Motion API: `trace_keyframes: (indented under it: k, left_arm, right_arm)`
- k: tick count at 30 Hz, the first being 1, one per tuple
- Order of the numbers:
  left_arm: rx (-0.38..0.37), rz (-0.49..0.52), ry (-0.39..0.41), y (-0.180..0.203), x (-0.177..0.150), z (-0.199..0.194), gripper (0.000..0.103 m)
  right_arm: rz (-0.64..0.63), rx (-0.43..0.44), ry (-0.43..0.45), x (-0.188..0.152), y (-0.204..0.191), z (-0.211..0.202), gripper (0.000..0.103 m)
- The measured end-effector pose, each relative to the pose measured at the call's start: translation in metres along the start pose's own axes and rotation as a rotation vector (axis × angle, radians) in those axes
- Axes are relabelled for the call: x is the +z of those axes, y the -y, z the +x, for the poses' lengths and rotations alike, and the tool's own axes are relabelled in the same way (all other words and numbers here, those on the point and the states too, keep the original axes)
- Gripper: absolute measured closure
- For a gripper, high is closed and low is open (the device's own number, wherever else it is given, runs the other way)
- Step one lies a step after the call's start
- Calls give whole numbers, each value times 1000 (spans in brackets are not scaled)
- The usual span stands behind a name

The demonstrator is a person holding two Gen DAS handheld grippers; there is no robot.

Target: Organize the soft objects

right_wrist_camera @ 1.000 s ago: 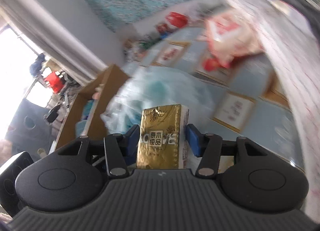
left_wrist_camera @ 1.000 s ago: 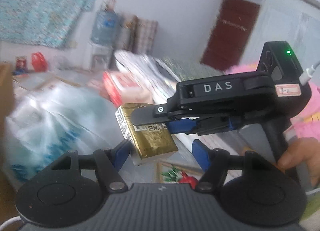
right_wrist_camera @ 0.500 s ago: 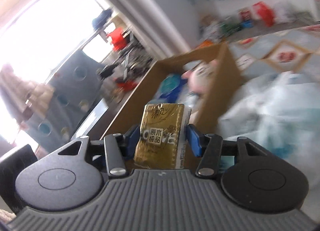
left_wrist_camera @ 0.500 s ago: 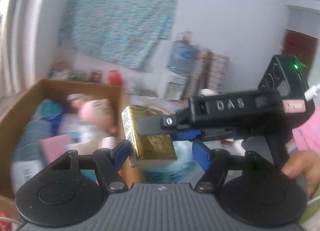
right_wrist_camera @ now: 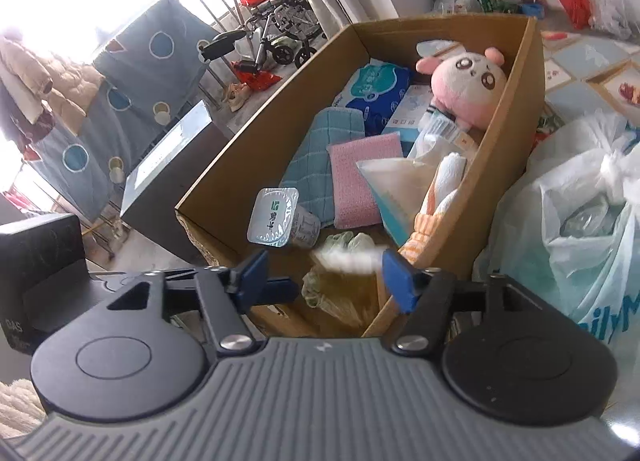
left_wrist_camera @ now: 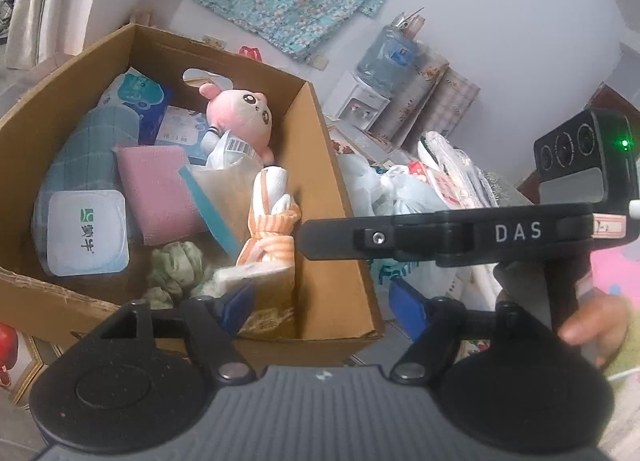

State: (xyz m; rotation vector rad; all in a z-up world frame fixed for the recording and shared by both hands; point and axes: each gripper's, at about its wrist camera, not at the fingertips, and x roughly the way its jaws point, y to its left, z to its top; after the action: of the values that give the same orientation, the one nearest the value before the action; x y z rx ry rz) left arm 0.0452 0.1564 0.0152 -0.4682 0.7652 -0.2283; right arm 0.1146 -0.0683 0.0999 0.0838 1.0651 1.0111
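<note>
Now my left gripper [left_wrist_camera: 320, 301] hangs over the near corner of the cardboard box [left_wrist_camera: 332, 189], its jaws having just spread wider, with nothing pressed between the blue pads [left_wrist_camera: 408, 311]. Leftmost in the box lies a sealed yogurt cup [left_wrist_camera: 87, 232] on a teal checked cloth [left_wrist_camera: 86, 145]; next comes a pink cloth [left_wrist_camera: 158, 193], with a blue wipes pack [left_wrist_camera: 138, 99] behind it. Further right sits the pink plush toy [left_wrist_camera: 240, 113], and below it an orange-striped towel [left_wrist_camera: 272, 233] leans against the right wall. Beneath that, blurred, the gold tissue pack [left_wrist_camera: 268, 301] drops into the near right corner beside a crumpled green cloth [left_wrist_camera: 176, 265].

Across my view reaches my right gripper [right_wrist_camera: 326, 273], held in my hand [left_wrist_camera: 596, 325]; its jaws have also just been opening and now stand apart, the gold pack loose below them, clear of both pads. Right of the box lies a white plastic bag [right_wrist_camera: 576, 229] on the patterned floor.
</note>
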Motion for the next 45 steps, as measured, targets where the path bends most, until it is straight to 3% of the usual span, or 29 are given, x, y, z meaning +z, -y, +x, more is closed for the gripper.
trace_keyframes:
  k: [8, 16, 20, 27, 29, 34, 39, 45]
  left_arm:
    - [-2, 25, 43, -2, -5, -16, 25]
    - [95, 77, 225, 3, -18, -58, 7]
    - [173, 98, 287, 12, -25, -73, 0]
    - [320, 137, 325, 28, -41, -82, 0]
    - [361, 135, 318, 33, -47, -81, 0]
    - [391, 125, 279, 37, -55, -75, 0]
    - [513, 167, 276, 50, -61, -69, 0]
    - [511, 187, 257, 56, -60, -68, 0]
  right_arm:
    - [48, 31, 60, -3, 11, -5, 32]
    - [218, 108, 347, -41, 49, -56, 20]
    - [267, 87, 458, -76, 57, -67, 15]
    - [238, -46, 513, -125, 29, -64, 11]
    - [197, -108, 543, -134, 17, -69, 1]
    - [158, -255, 583, -142, -5, -77, 1]
    - [117, -452, 574, -146, -24, -82, 1]
    - [85, -573, 569, -153, -38, -88, 1]
